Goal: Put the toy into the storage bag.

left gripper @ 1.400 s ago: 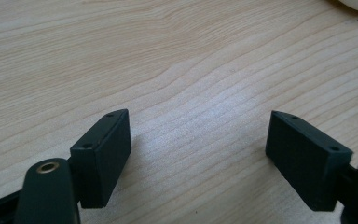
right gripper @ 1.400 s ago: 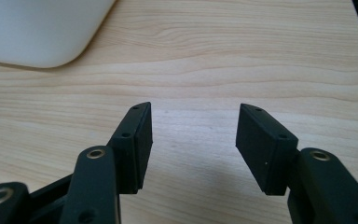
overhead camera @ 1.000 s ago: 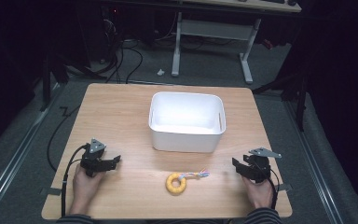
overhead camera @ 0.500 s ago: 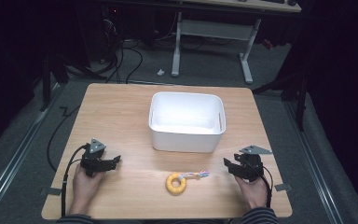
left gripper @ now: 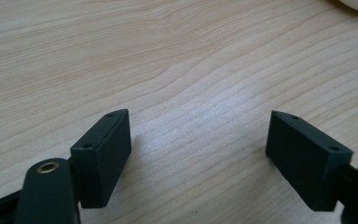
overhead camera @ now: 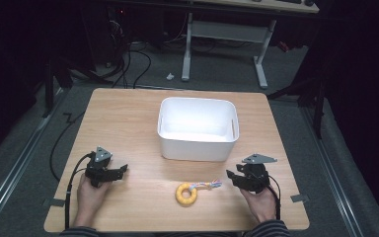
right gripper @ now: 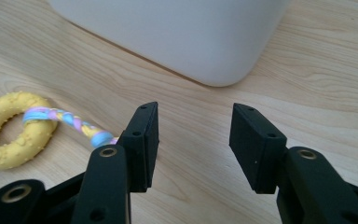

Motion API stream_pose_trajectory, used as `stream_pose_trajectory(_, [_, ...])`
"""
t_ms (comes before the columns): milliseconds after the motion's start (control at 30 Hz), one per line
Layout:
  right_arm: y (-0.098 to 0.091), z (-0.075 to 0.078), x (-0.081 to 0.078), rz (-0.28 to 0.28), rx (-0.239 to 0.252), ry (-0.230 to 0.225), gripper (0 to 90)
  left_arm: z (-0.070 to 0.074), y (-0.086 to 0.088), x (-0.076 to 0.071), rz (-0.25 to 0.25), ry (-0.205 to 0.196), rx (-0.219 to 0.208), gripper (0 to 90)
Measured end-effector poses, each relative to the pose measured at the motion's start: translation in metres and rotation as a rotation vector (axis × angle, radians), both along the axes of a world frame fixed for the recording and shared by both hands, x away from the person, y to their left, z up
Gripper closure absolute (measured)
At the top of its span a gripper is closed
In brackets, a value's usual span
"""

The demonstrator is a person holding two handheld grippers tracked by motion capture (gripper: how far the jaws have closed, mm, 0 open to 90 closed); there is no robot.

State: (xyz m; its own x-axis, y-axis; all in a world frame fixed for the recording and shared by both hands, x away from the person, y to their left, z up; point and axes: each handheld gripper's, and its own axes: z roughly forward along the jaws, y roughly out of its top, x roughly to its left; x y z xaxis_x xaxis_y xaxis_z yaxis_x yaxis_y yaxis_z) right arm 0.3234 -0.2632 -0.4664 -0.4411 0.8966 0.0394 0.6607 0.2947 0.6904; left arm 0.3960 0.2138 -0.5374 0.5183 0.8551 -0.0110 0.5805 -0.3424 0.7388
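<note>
Two grippers, left point(overhead camera: 122, 169) and right point(overhead camera: 231, 175), are seen from above on the wooden table point(overhead camera: 128, 118); both are spread and empty, the right one's jaws having just been narrowing. The braided rope point(right gripper: 70, 120) on the yellow ring toy point(right gripper: 10, 129), lying near the white bin point(right gripper: 177, 32), is resolved in the right gripper view; dark floor surrounds the table.

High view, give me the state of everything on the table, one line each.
Bin: upright, empty.
Ring toy: flat on the table, rope tail toward the right claw, untouched.
Left claw: open, holding nothing.
Right claw: open, just been closing, nothing between the jaws.
</note>
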Motion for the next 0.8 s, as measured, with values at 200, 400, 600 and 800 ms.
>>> stream_pose_trajectory(200, [0.012, -0.003, 0.002, 0.041, -0.009, 0.016, 52.2, 0.0, 0.0, 0.0, 0.0, 0.0, 0.0, 22.5])
stream_pose_trajectory(400, [0.022, -0.003, 0.001, 0.083, -0.009, 0.015, 52.1, 0.0, 0.0, 0.0, 0.0, 0.0, 0.0, 22.5])
stream_pose_trajectory(600, [0.033, -0.001, 0.002, 0.121, 0.0, 0.025, 52.3, 0.0, 0.0, 0.0, 0.0, 0.0, 0.0, 22.5])
stream_pose_trajectory(800, [0.05, -0.002, 0.002, 0.187, 0.001, 0.045, 52.3, 0.0, 0.0, 0.0, 0.001, -0.001, 0.0, 22.5])
